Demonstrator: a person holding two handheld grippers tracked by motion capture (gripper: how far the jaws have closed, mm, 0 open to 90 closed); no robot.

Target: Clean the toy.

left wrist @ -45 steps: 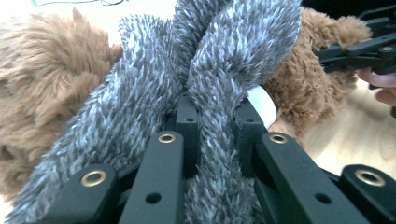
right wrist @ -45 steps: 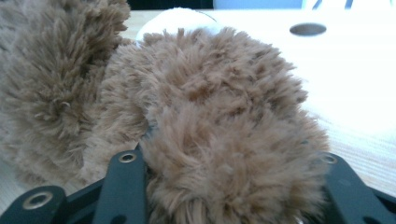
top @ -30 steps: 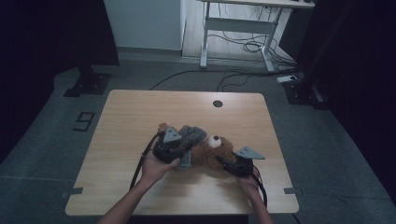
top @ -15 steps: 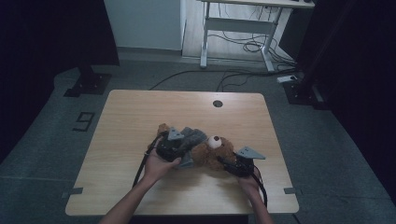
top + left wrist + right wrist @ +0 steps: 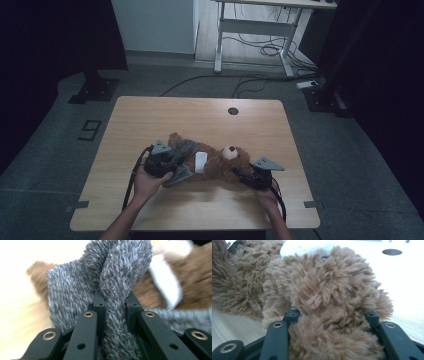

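On the wooden table (image 5: 150, 120), a fold of the grey knit garment (image 5: 117, 290) is pinched tight by the left gripper (image 5: 167, 167). Just right of it, the brown teddy bear (image 5: 220, 162) lies mid-table, its head clamped by the right gripper (image 5: 245, 176).

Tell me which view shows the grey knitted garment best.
The left gripper view: the grey knitted garment sits close up, a bunched fold pinched between the left gripper jaws. The high view shows it small, draped over the teddy bear. The right gripper view gives brown fur.
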